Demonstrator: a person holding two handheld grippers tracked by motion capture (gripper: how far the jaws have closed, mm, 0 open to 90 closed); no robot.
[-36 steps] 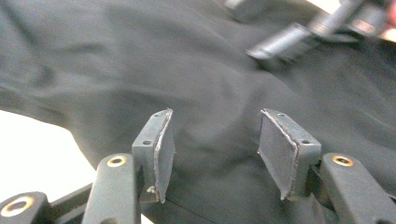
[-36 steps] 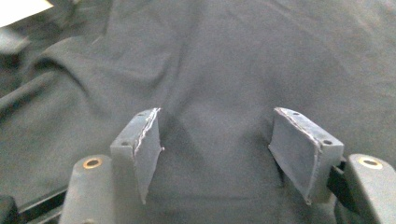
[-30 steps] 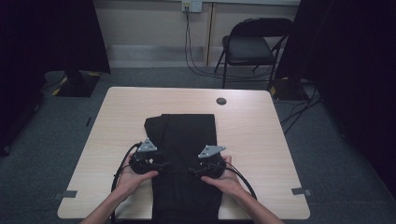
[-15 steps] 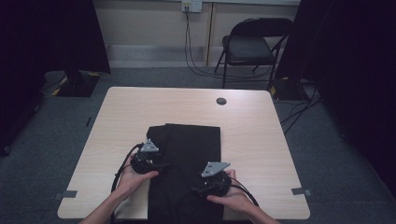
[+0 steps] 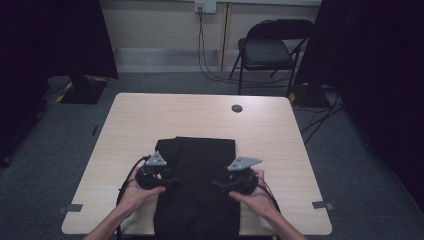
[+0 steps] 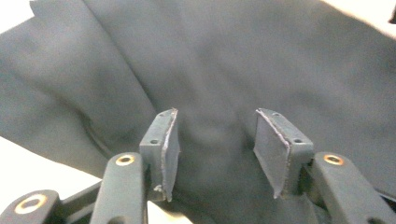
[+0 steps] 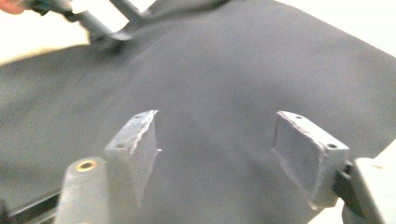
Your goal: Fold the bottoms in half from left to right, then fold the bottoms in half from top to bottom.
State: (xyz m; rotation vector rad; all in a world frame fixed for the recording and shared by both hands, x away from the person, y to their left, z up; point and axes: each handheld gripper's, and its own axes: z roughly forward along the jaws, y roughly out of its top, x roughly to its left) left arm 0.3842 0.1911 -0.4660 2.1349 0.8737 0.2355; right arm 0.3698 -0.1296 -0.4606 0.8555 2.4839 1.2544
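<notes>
**Cloth partly folded, both jaws open over it**

I have the black cloth (image 5: 197,185) lying flat on the surface (image 5: 280,130), its near end hanging over the edge on my side. It looks folded into a long strip already, with a layered edge at the far left corner, though the dim high view makes the layers hard to count.

My left gripper (image 6: 215,140) hovers over the cloth's left side, jaws about half open and just now closing, with fabric beneath the pads (image 6: 168,144) but nothing pinched. My right gripper (image 7: 224,149) sits over the right side, jaws wide and just now opening, holding nothing.

I judge the lengthwise fold done; the crosswise folds are left, starting with a fresh grasp.
</notes>
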